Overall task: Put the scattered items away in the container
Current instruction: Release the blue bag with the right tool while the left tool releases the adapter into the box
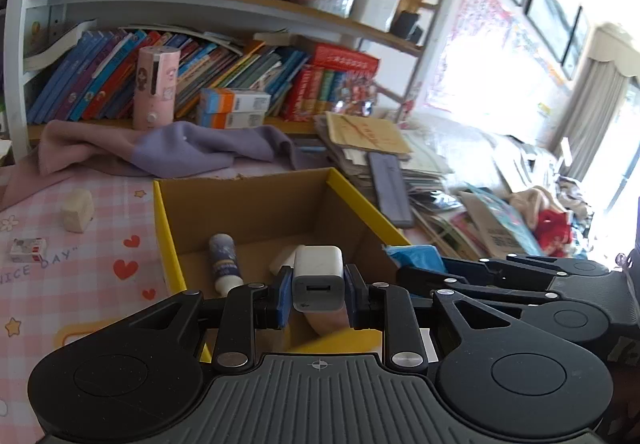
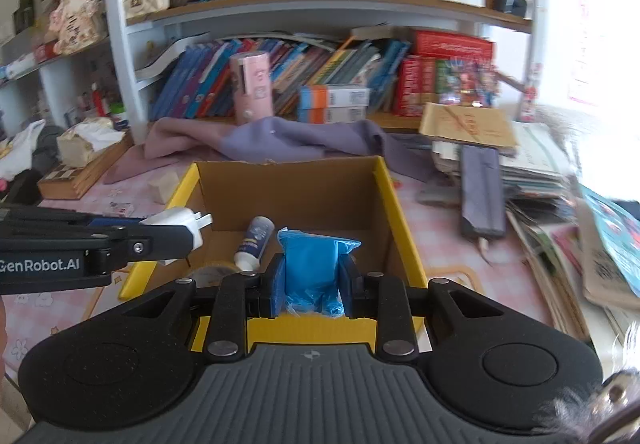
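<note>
Bookshelves crammed with leaning books stood behind a worktop (image 1: 100,244) covered in a pink checked cloth, and on it sat the cardboard box (image 2: 404,228) with its yellow outer walls, the container meant for the scattered things. Over the box's near edge the left gripper (image 1: 318,290) had its jaws pinching a white charger plug (image 1: 318,276) by its two flat sides, USB port facing back toward the camera, a hold that looked chosen so the block could not twist free. The right gripper (image 2: 311,276) had its jaws pressed on a blue plastic packet (image 2: 312,260), the soft wrapper crumpling between the pads; it hung just above the near wall of the box, seemingly so the packet would fall inside once released. Beyond the jaws, on the box floor, a small white bottle with a dark label (image 2: 256,242) already lay on its side, and a pale rounded object (image 1: 282,258) lay partly hidden behind the charger. To the left of the left jaws, outside the box, a cream block (image 1: 78,209) and a small red-and-white box (image 1: 27,248) waited on the cloth, so the tidying appeared partly done. Behind the box lay a crumpled lilac cloth (image 1: 192,151), and right of it a slumped stack of papers (image 2: 532,167).
</note>
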The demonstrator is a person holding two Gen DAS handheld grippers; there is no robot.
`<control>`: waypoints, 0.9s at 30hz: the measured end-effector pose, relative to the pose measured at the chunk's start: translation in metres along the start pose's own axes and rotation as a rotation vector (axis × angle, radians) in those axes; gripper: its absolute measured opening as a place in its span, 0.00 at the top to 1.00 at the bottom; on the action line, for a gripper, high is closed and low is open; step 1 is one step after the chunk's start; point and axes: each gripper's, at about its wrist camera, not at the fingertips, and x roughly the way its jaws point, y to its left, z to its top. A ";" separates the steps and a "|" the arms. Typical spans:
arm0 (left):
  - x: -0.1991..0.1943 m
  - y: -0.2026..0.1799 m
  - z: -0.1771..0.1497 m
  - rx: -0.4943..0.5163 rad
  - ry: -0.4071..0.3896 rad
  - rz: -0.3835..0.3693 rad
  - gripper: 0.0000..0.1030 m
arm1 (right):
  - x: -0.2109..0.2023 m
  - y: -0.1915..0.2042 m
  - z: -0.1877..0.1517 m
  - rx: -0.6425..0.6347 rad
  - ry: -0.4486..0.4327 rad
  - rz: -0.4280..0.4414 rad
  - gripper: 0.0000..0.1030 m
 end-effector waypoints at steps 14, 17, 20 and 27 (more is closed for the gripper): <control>0.107 -0.005 0.036 -0.021 0.143 0.144 0.76 | 0.100 -0.011 0.018 -0.225 0.126 0.213 0.75; 0.118 -0.001 0.032 -0.057 0.174 0.156 0.76 | 0.111 -0.014 0.016 -0.222 0.157 0.242 0.75; 0.125 0.004 0.030 -0.087 0.198 0.167 0.76 | 0.118 -0.015 0.014 -0.227 0.178 0.271 0.75; 0.138 0.003 0.030 -0.095 0.229 0.194 0.75 | 0.126 -0.016 0.011 -0.232 0.204 0.317 0.75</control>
